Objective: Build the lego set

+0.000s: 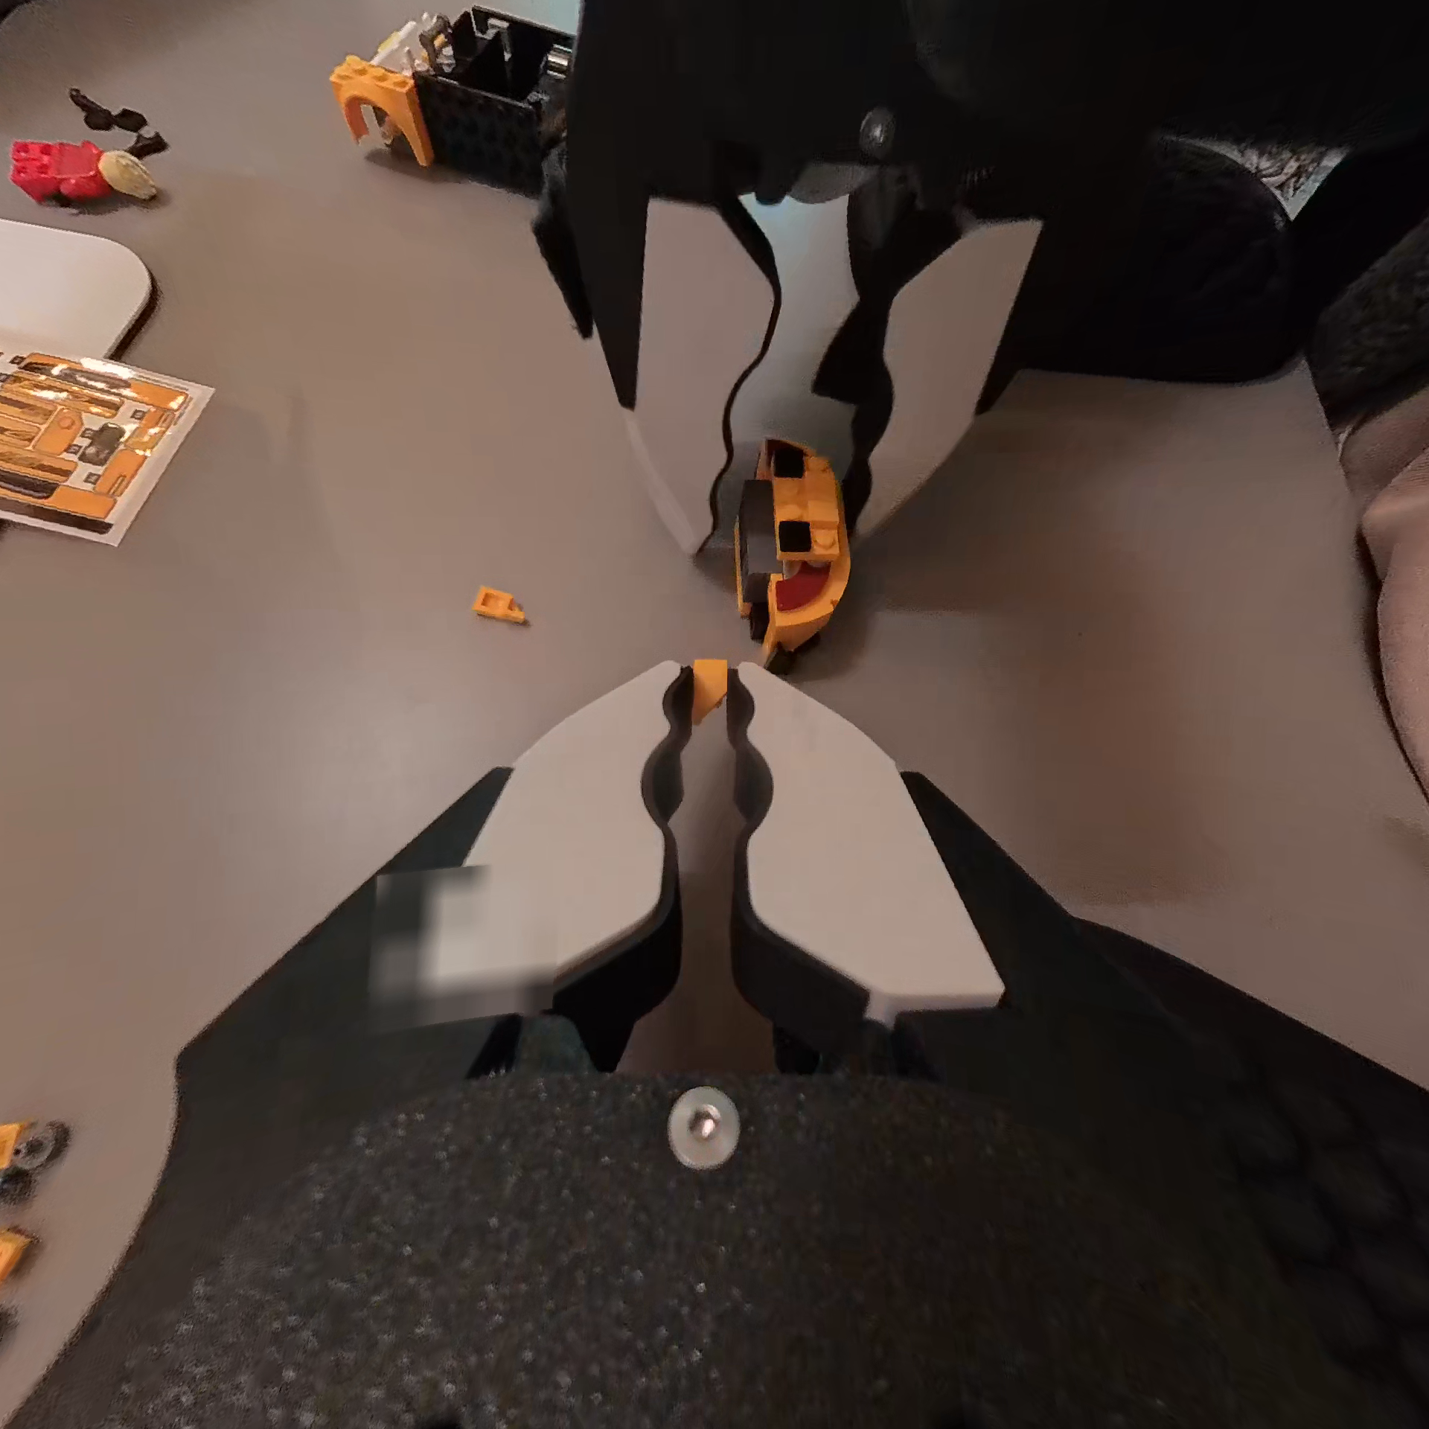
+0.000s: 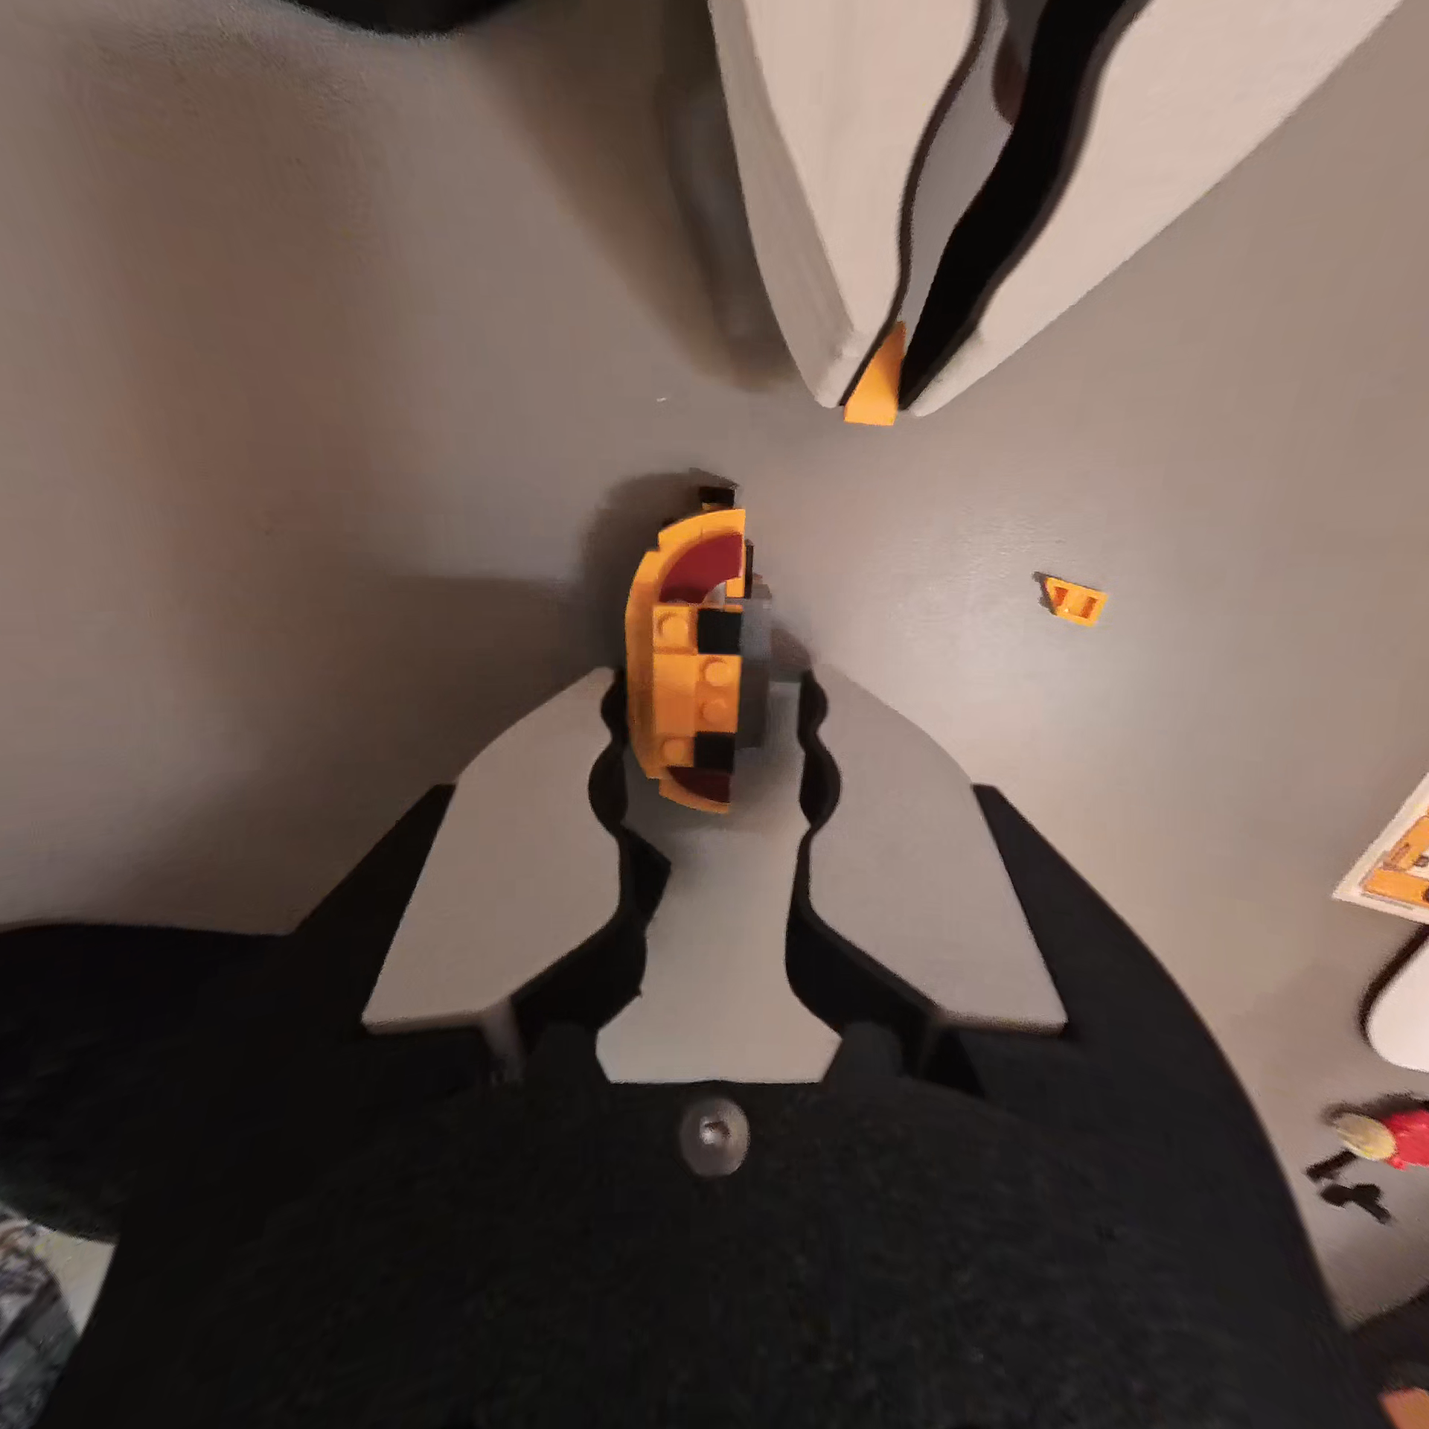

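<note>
My left gripper (image 1: 710, 666) is shut on a small orange slope piece (image 1: 708, 684), held just above the grey table. In the right wrist view that gripper (image 2: 874, 402) comes in from the top with the piece (image 2: 874, 387) at its tips. A part-built orange and black car body (image 2: 688, 657) with dark red arches stands on its side. My right gripper (image 2: 707, 680) is closed on it, one finger on each side. In the left wrist view this body (image 1: 796, 541) sits between the right gripper's fingers (image 1: 781, 533), a short way beyond the slope piece.
A loose small orange plate (image 1: 499, 603) lies left of the body. A sticker sheet (image 1: 77, 441) and a white board (image 1: 62, 278) lie far left. Red bricks (image 1: 54, 170), an orange arch (image 1: 383, 104) and a black box (image 1: 479, 116) sit farther back. Small parts (image 1: 23, 1152) lie near left. The left gripper's tips are roughly 7 cm from the right gripper's.
</note>
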